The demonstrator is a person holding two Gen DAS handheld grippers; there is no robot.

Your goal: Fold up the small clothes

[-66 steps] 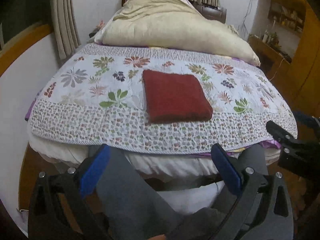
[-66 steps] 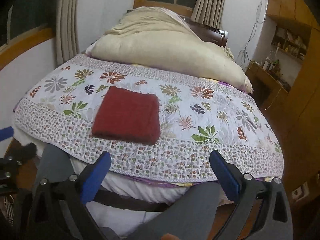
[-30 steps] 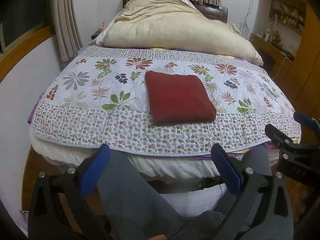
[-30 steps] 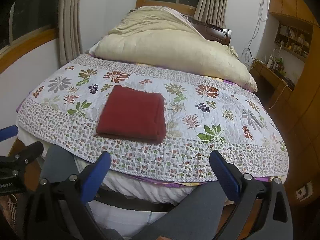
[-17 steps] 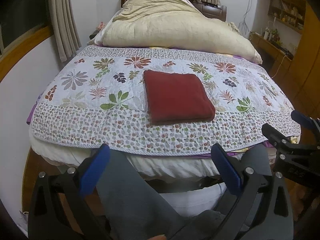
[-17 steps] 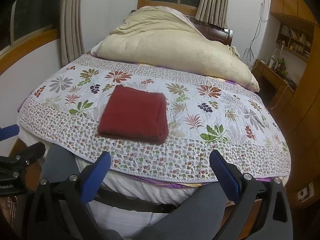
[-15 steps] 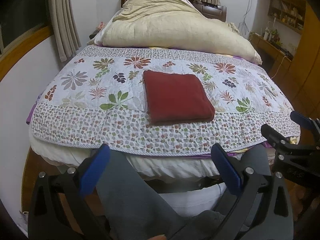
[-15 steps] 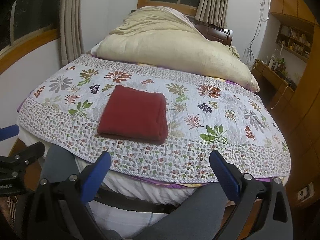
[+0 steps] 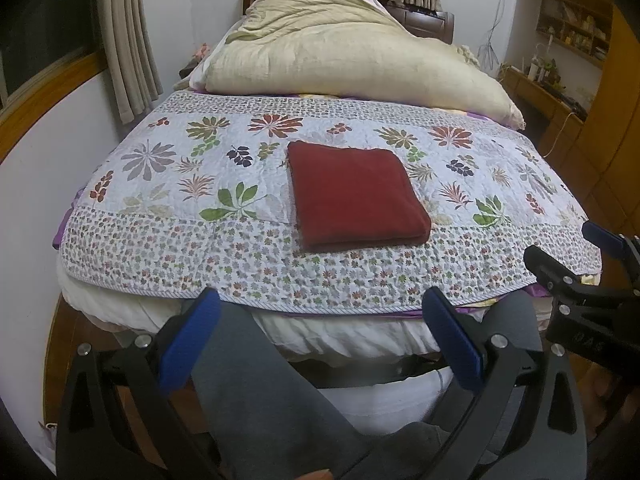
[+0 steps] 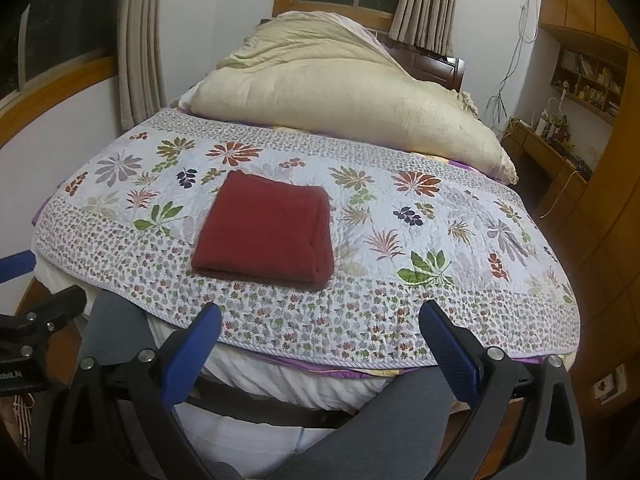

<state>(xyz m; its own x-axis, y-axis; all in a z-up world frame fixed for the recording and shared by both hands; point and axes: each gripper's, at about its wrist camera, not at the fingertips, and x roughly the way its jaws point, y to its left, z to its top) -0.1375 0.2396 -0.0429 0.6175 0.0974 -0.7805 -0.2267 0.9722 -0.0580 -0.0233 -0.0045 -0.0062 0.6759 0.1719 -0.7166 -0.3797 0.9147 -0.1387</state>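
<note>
A dark red garment, folded into a neat square, lies on the floral quilt near the foot of the bed. My left gripper hangs open below the bed's front edge, well short of the garment, with nothing between its blue pads. My right gripper is likewise open and empty, held back from the bed. In the left wrist view the right gripper shows at the right edge; in the right wrist view the left gripper shows at the left edge.
A big cream duvet is heaped at the head of the bed. Grey-trousered legs of the person sit below the grippers. Curtains hang at left; wooden shelves and a desk stand at right.
Both views wobble slightly; the grippers stay open and back from the bed. The red garment has not moved.
</note>
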